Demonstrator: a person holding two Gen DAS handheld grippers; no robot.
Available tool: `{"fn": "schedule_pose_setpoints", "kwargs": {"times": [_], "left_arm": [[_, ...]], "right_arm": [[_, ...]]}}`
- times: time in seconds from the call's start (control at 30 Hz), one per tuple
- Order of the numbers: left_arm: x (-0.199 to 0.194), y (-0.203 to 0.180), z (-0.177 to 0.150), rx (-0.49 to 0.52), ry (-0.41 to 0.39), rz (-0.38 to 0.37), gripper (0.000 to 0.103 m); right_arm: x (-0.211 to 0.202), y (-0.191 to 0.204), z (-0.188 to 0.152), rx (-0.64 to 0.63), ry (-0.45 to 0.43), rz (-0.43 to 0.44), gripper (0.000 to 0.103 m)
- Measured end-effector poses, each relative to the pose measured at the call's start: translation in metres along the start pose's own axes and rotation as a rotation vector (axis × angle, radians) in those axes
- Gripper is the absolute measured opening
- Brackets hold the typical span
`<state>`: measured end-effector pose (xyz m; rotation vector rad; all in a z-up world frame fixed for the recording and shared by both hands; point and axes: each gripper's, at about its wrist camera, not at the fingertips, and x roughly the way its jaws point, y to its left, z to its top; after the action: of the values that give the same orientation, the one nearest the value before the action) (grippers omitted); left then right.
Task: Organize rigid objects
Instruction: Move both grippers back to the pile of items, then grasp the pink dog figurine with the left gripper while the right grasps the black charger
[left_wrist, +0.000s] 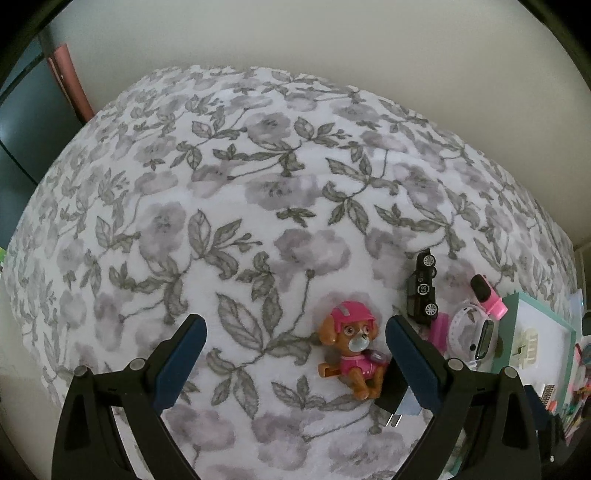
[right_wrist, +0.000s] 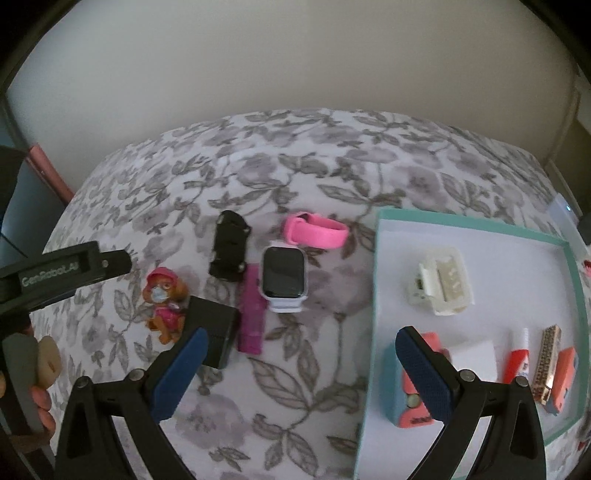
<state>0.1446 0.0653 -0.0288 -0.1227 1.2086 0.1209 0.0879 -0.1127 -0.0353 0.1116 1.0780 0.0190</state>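
A toy dog (left_wrist: 351, 354) with a pink helmet lies on the floral bedspread (left_wrist: 258, 184). In the left wrist view it shows between the wide-apart fingers of my left gripper (left_wrist: 295, 343), nearer the right finger. The gripper is open and holds nothing. A black charger plug (left_wrist: 391, 397) sits right beside the dog. My right gripper (right_wrist: 301, 354) is open and empty, over the bedspread by the left rim of the teal box (right_wrist: 384, 221). Ahead of it lie the dog (right_wrist: 164, 302), charger (right_wrist: 214, 328), magenta stick (right_wrist: 253, 310), white smartwatch (right_wrist: 282, 278), pink band (right_wrist: 316, 230) and black toy car (right_wrist: 229, 251).
The box's white floor holds a white clip (right_wrist: 439, 280), a coral-and-blue piece (right_wrist: 410, 380), a white block (right_wrist: 472, 360), a glue tube (right_wrist: 519, 356) and a harmonica (right_wrist: 546, 362). A hand (right_wrist: 40, 369) holds the left tool at the far left. A wall stands behind the bed.
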Motion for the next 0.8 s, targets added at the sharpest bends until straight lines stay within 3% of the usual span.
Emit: {"fn": "schedule_pose_setpoints", "kwargs": {"times": [0.33, 0.5, 0.8], "left_arm": [[0.016, 0.005, 0.002, -0.015, 0.041, -0.012, 0.098], [0.023, 0.011, 0.005, -0.037, 0.06, -0.026, 0.098], [0.028, 0.008, 0.008, -0.037, 0.076, -0.05, 0.098]], "right_arm": [[0.017, 0.028, 0.005, -0.046, 0.034, 0.061, 0.102], [0.033, 0.035, 0.005, -0.04, 0.073, 0.088, 0.089], [0.054, 0.043, 0.004, -0.019, 0.122, 0.125, 0.079]]}}
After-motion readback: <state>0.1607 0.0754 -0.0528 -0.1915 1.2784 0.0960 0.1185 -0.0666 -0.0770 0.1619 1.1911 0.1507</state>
